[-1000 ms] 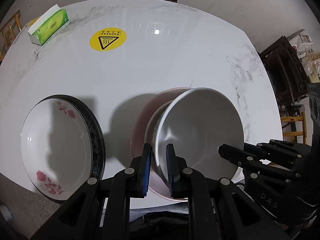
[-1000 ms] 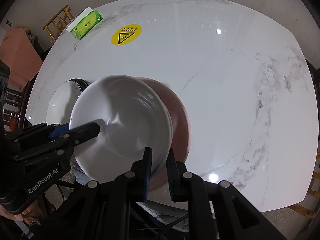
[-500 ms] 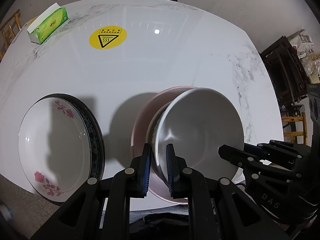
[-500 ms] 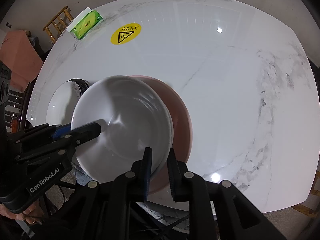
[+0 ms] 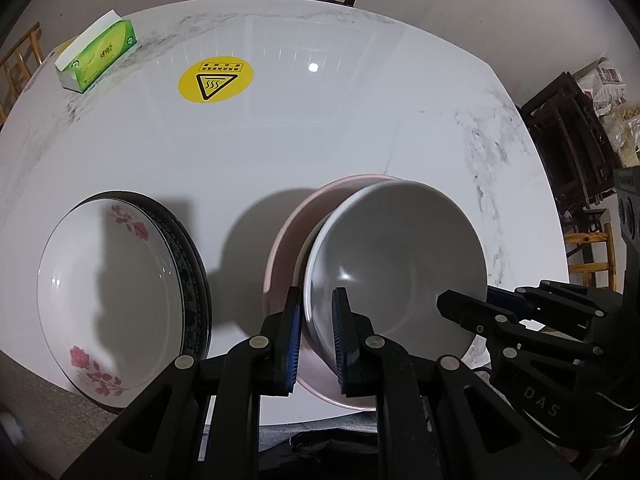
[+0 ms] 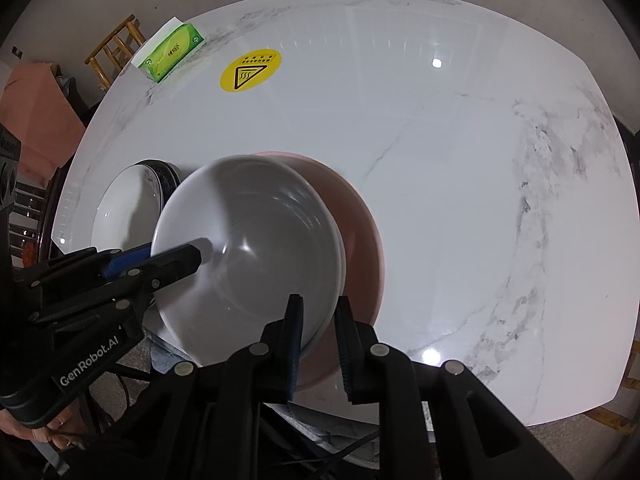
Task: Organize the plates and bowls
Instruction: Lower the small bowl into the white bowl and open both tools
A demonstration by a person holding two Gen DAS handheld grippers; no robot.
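Left hand-held gripper [image 5: 316, 336] clamps white bowl [image 5: 396, 264] rim; right hand-held gripper [image 6: 319, 344] narrow, opening, rim between. Bowl over pink plate [image 6: 360, 232]. Floral plate [image 5: 108, 300] left of bowl on tabletop [image 5: 320, 140].

White bowl [image 5: 394, 256]; pink plate [image 5: 294, 248]; rose-patterned plate [image 5: 108, 300]; yellow sticker [image 5: 215, 79]; green tissue box [image 5: 96, 55].

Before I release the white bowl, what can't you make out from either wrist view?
- Whether the white bowl rests fully in the pink dish: both views, the bowl covers the contact.
- The dark patterned plate under the rose plate: only its rim shows.
- The bowl's far rim: blurred in the right wrist view.
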